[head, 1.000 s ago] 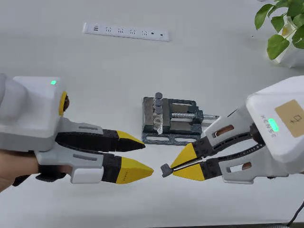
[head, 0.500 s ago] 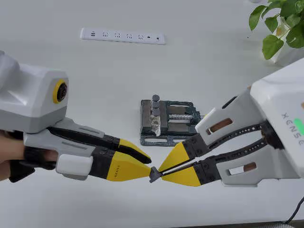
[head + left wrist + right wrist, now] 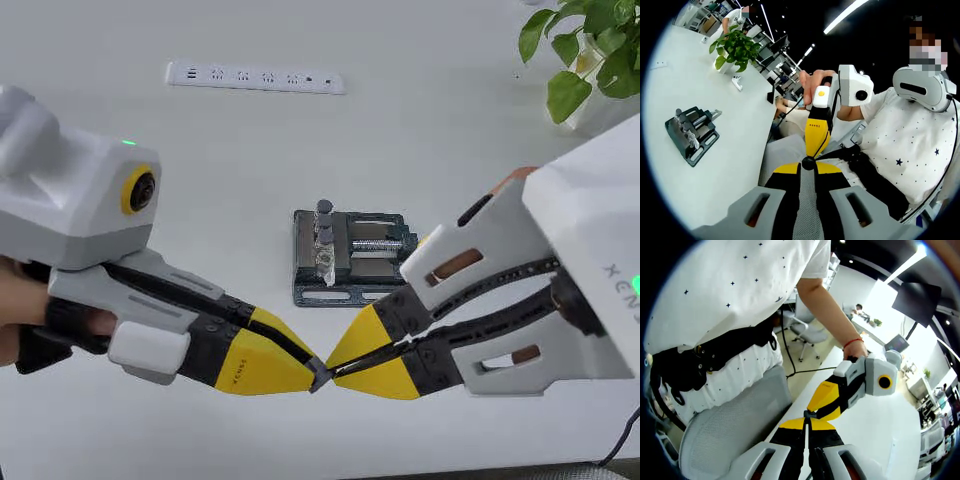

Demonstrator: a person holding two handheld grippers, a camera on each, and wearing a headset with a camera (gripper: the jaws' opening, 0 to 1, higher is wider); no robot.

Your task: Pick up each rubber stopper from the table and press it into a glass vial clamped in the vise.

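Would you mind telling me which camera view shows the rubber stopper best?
The left gripper view shows it best: the rubber stopper appears as a dark round knob, close and near the centre. In the head view it is only a dark sliver, mostly hidden. In the right gripper view just a small dark end shows.

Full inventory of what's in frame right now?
table: 1, white, under everything
power strip: 1, white, far side of table
vise: 1, dark grey, table centre
glass vials: count unclear, clear, clamped in vise
stopper in vial: at least 1, dark grey, far end of vise
loose stopper: 1, dark grey, pinched where both gripper tips meet
plant: 1, green, far right corner
chair: 1, grey mesh, by the person
person: 1, white spotted shirt, wearing headset
left hand-held gripper: white, yellow tips, on loose stopper
right hand-held gripper: same, on loose stopper
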